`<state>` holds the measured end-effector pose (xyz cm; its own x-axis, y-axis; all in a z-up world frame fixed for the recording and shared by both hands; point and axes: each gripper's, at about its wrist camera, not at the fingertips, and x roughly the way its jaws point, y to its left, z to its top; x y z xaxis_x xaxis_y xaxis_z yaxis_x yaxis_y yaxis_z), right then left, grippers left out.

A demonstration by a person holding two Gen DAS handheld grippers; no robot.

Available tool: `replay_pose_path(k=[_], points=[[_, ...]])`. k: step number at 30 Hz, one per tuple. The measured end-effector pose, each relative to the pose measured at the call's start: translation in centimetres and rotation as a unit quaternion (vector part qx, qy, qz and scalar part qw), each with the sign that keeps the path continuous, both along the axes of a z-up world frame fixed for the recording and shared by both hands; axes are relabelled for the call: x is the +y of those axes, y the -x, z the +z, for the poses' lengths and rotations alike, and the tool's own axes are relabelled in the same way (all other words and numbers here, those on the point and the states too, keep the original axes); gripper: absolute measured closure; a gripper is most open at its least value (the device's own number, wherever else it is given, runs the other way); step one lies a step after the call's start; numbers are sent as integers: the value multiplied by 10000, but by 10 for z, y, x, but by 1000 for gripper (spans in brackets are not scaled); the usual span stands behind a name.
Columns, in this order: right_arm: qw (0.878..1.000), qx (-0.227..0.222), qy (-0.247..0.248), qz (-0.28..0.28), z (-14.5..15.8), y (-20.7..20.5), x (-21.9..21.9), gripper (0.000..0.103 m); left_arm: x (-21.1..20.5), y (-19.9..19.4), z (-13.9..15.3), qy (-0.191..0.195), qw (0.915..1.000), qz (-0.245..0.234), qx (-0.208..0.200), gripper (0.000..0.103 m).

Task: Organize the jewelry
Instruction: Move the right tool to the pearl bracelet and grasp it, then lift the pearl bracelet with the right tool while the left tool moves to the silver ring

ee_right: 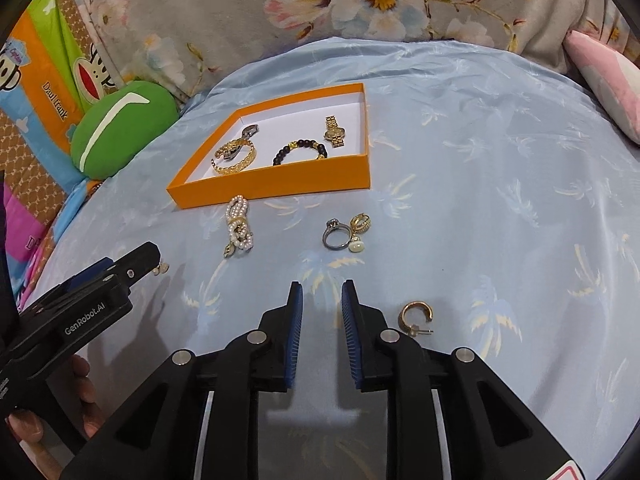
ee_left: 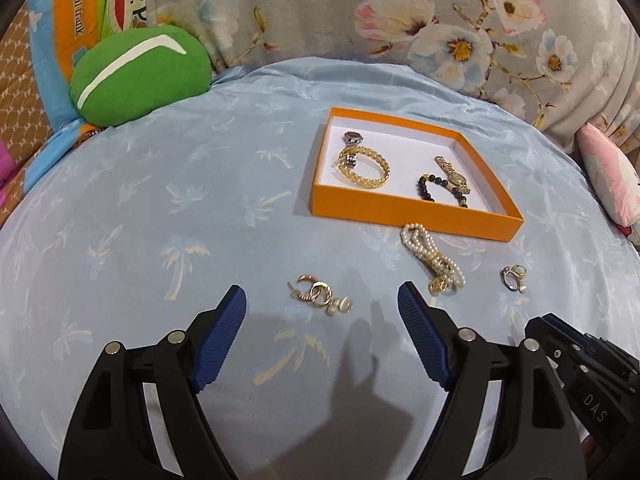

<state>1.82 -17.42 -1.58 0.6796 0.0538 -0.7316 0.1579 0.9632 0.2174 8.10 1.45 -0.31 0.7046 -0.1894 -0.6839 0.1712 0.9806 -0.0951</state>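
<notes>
An orange box on the blue sheet holds a gold bangle, a silver watch, a black bead bracelet and a gold watch. In front of it lie a pearl bracelet, gold and pearl earrings, a silver ring with an earring, and a gold hoop earring. My left gripper is open wide, empty, just short of the earrings. My right gripper is partly open, empty, left of the hoop.
A green plush cushion and cartoon bedding lie at the back left. A floral quilt runs along the back. A pink pillow sits at the right edge.
</notes>
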Motion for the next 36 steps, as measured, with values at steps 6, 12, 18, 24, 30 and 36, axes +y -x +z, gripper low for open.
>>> replay_pose_path(k=[6, 12, 18, 24, 30, 36], points=[[10000, 62, 50, -54, -1, 1, 0, 81, 10, 2, -7, 97, 9994, 202, 257, 26], [9999, 48, 115, 70, 0, -1, 5, 77, 22, -1, -11, 368, 9977, 395, 419, 26], [9993, -17, 74, 367, 4, -31, 23, 77, 18, -2, -12, 218, 9980, 416, 430, 26], [9974, 98, 275, 662, 0, -70, 46, 77, 22, -5, -14, 263, 9973, 474, 491, 26], [9964, 244, 407, 705, -5, -89, 55, 77, 22, -6, -14, 233, 9973, 499, 486, 26], [9963, 286, 377, 713, -6, -87, 53, 88, 22, -6, -15, 244, 9973, 501, 484, 26]])
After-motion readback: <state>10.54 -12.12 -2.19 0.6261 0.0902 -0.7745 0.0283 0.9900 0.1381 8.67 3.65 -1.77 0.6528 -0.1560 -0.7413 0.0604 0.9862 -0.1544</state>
